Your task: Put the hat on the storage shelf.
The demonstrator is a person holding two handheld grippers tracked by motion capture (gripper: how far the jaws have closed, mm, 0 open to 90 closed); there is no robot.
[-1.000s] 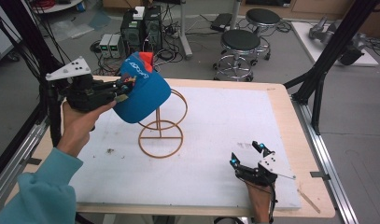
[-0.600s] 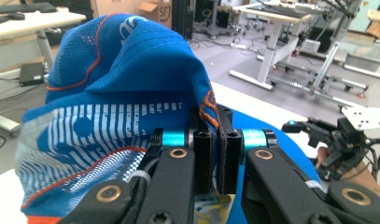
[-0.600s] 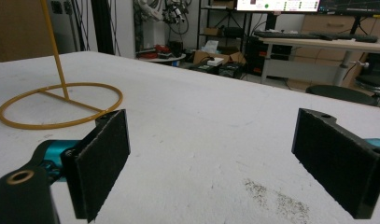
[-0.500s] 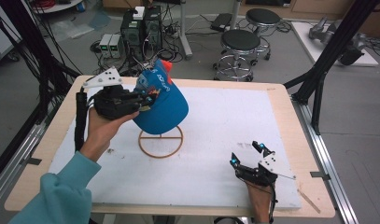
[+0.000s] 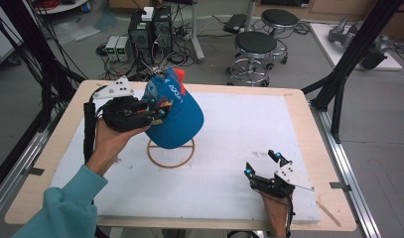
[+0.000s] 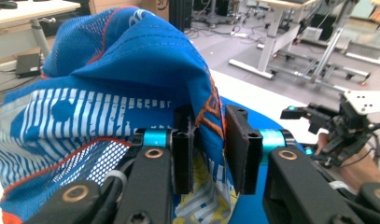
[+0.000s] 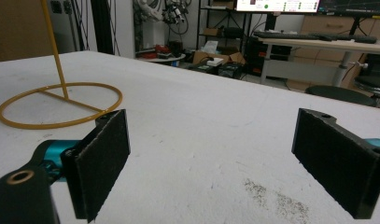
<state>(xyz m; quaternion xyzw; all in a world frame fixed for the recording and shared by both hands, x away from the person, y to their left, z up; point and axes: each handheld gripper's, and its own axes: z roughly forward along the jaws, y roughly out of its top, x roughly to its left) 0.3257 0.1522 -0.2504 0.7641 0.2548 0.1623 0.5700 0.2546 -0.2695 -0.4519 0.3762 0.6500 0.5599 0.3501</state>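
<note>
A blue cap (image 5: pixel 178 118) with an orange top button and white lettering hangs over a yellow wire stand, whose round base ring (image 5: pixel 170 154) lies on the white board. My left gripper (image 5: pixel 160 106) is shut on the cap's fabric edge (image 6: pixel 204 112) from the left side. The cap hides the stand's upper part. My right gripper (image 5: pixel 261 163) rests low on the board at the front right, open and with nothing between its jaws. In the right gripper view its pads (image 7: pixel 103 158) stand wide apart, with the base ring (image 7: pixel 59 105) far off to the left.
The white board (image 5: pixel 239 124) covers a wooden table (image 5: pixel 308 114). Two stools (image 5: pixel 256 44) and computer cases (image 5: pixel 150 27) stand on the floor behind the far edge. Black frame posts (image 5: pixel 338 79) rise at the right.
My left gripper carried the cap rightward and down over the wire stand, so the stand's upper loop is now covered. The right gripper stayed where it was.
</note>
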